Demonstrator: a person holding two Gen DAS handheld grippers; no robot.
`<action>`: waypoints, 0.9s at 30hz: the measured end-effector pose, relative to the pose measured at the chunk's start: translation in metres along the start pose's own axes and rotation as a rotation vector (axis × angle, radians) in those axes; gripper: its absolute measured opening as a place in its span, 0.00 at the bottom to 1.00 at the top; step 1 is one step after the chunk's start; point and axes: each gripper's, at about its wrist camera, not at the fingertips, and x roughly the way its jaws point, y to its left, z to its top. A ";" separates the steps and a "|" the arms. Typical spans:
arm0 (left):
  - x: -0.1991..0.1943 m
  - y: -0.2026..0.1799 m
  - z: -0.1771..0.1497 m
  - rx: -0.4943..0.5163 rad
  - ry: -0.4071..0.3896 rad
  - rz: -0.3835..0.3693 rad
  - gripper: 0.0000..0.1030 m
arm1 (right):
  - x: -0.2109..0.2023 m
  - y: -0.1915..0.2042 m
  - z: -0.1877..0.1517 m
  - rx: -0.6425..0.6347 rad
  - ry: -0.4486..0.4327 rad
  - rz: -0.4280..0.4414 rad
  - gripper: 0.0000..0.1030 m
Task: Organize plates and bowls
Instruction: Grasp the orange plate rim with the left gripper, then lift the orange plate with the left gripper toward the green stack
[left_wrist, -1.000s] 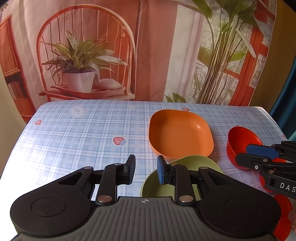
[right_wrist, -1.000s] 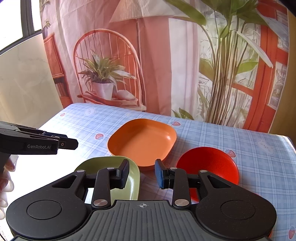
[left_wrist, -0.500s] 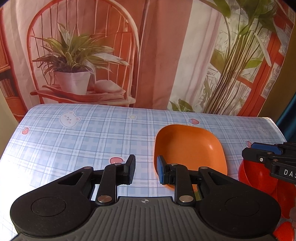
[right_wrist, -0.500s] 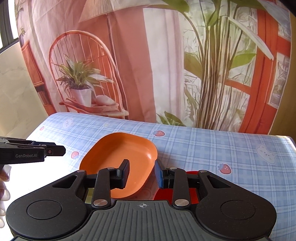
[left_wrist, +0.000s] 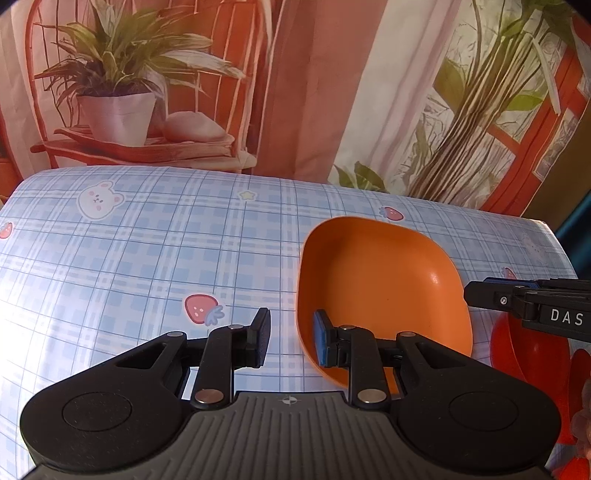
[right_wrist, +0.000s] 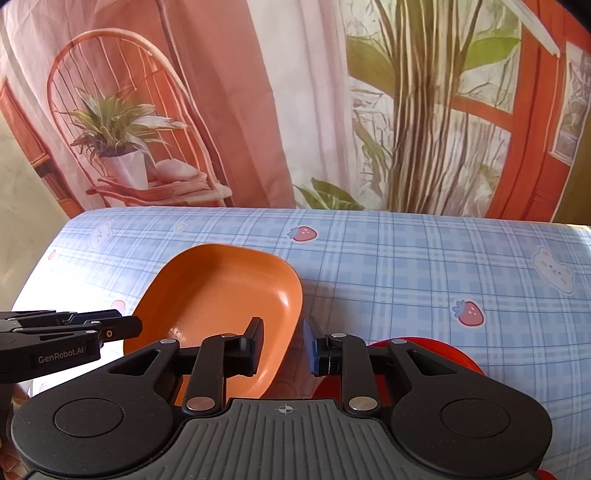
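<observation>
Left gripper: jaws apart with a narrow gap, the orange plate's left rim standing between the pads, which do not press on it; nothing held.
Right gripper: jaws have just been closing; narrow gap left, the same plate's right rim between the pads, no visible pressing.
Orange plate: squarish, resting on the tablecloth, straddled at opposite edges by both grippers.
Red bowl: just beyond and under the right gripper's right finger, close beside the orange plate.
Tablecloth: blue plaid with strawberries and bears, spread ahead of both grippers.
Backdrop: printed chair and plants, beyond the table's far edge.
</observation>
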 end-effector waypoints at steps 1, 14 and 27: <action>0.001 0.000 0.000 0.001 0.002 -0.005 0.26 | 0.003 -0.001 0.000 0.007 0.011 -0.001 0.22; 0.010 0.000 -0.001 -0.004 0.019 -0.015 0.14 | 0.019 0.000 -0.004 0.027 0.056 0.010 0.12; 0.010 -0.004 -0.006 0.036 0.009 -0.007 0.10 | 0.022 0.002 -0.004 0.024 0.056 -0.010 0.10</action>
